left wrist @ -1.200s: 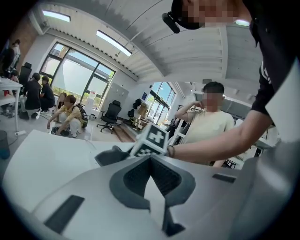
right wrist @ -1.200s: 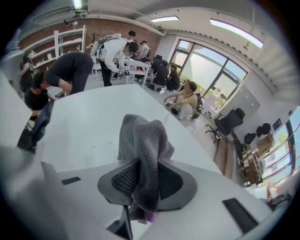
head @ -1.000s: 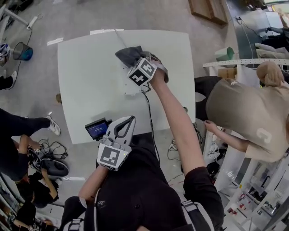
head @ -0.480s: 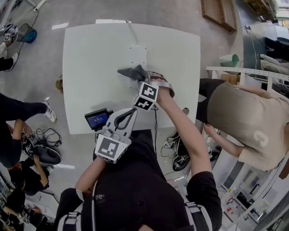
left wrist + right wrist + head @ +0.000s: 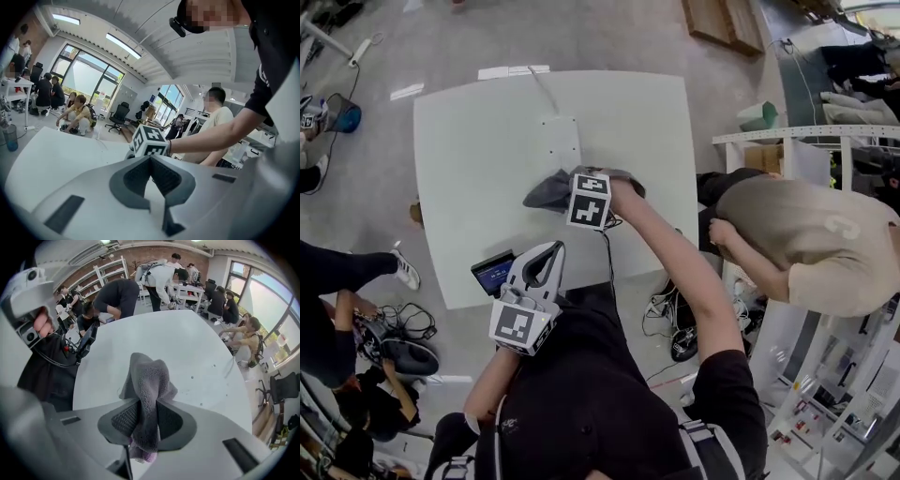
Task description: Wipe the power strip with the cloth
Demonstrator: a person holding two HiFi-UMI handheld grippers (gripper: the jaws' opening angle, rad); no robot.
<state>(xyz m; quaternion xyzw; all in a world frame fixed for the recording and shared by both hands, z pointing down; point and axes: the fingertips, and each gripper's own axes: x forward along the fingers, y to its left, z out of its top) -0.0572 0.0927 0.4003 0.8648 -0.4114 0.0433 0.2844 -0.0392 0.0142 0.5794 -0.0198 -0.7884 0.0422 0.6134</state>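
the white desk (image 5: 478, 122) fills the middle of the head view, standing on a grey floor. to its right a person in a beige shirt (image 5: 811, 248) bends over beside white shelving (image 5: 787, 141), and other people sit on the floor at the left edge.

the left hand-held gripper (image 5: 547, 255) hangs over the near edge of the desk, well apart from the task's things. in the left gripper view its jaws are clenched, the dark pads (image 5: 140, 172) meeting at their tips with nothing between them. the marker cube of the other gripper shows just beyond them.

the right hand-held gripper (image 5: 146, 417) points steeply down at the desk and is grasping the grey cloth (image 5: 147, 385). the cloth is pinched between its ribbed pads, with a bunched fold standing out past the tips and a short end trailing back behind them.

the white power strip (image 5: 559, 142) lies flat near the middle of the desk, its long side running away from the person. its thin cable (image 5: 536, 86) leads to the far edge.

in the head view the cloth spreads on the desk just beside the near end of the strip. whether it touches the strip cannot be told.

a small device with a blue screen (image 5: 492, 273) sits at the near edge of the desk, just beside the left hand-held gripper.
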